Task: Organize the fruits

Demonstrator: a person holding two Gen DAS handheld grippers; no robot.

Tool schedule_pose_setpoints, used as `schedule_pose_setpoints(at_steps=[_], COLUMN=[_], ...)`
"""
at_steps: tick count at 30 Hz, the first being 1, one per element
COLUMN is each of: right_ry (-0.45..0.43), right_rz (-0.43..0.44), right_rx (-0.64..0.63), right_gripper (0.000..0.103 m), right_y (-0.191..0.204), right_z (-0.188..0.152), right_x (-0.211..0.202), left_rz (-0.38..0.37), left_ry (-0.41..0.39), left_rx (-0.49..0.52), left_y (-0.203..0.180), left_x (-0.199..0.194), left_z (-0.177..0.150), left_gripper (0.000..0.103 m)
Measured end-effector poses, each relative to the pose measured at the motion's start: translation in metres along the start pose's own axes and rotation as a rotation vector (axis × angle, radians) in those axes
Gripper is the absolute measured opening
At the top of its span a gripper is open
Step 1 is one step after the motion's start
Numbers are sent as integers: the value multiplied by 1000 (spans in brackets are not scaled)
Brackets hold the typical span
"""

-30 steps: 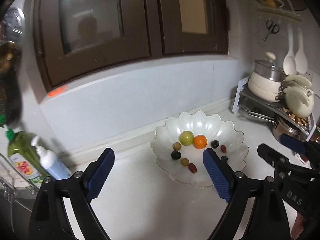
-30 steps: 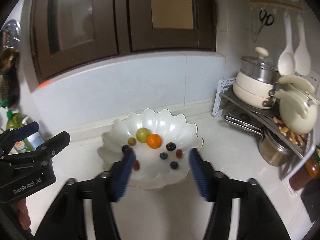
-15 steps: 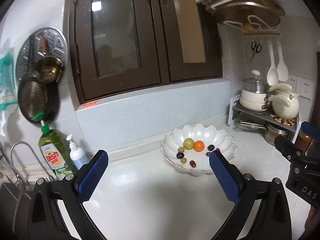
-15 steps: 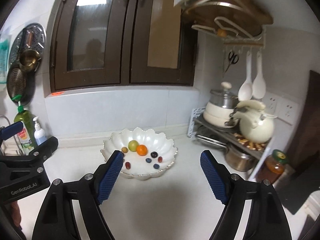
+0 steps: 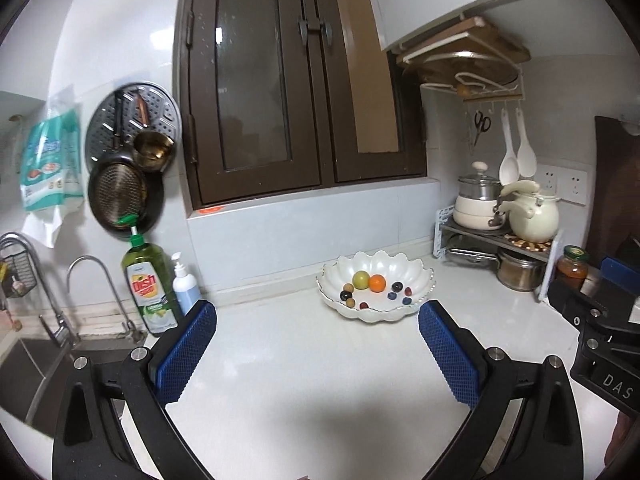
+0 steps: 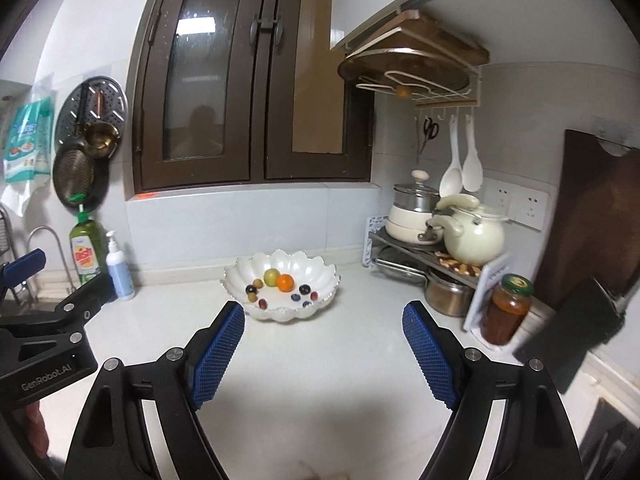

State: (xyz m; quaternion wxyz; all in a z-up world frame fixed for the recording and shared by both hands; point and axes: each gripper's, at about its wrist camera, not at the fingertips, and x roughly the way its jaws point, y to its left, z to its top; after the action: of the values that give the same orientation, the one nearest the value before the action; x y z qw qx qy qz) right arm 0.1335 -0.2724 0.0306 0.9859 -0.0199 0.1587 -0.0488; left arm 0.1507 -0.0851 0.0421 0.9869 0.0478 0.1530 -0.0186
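Note:
A white scalloped bowl [image 5: 422, 280] [image 6: 240, 276] stands on the white counter near the back wall. Inside it lie a green fruit [image 5: 361, 279] [image 6: 271, 276], an orange fruit [image 5: 377, 283] [image 6: 285, 283] and several small dark and brown berries. My left gripper [image 5: 316, 322] is wide open and empty, well in front of the bowl. My right gripper [image 6: 323, 319] is empty too, its jaws still opening, and also stands well short of the bowl. Each gripper shows at the edge of the other's view.
A dish soap bottle [image 5: 148, 284], a pump bottle [image 5: 185, 286] and a sink with tap [image 5: 92, 280] are at the left. A rack with pots and a cream kettle [image 6: 474, 238] stands at the right, with a jar [image 6: 506, 310] and a dark cutting board [image 6: 596, 216] beside it.
Both grippers have pulled back from the bowl, which now looks small and far. Both sets of jaws have spread wider. More of the kitchen has come into view.

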Motion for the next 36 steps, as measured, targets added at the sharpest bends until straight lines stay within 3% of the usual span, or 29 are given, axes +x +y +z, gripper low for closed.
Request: schedule_pose_setpoints(at_steps=[5,17,36], right_ry=[7,1,-5], right_rz=[2,-8,-47], right_rx=[-2,-14,28], right_gripper=[82,82,82], right_y=[-7,0,34], right_z=[-13,-30,-47], right_x=[-36,-103,-164], left_rz=[3,5,-38], left_ry=[2,-5,-34], left_rx=[12,11,48], left_y=[-3,12,56], left_x=[-43,-101,-158], left_z=[-10,-25,-38], left_gripper=[103,103,103])
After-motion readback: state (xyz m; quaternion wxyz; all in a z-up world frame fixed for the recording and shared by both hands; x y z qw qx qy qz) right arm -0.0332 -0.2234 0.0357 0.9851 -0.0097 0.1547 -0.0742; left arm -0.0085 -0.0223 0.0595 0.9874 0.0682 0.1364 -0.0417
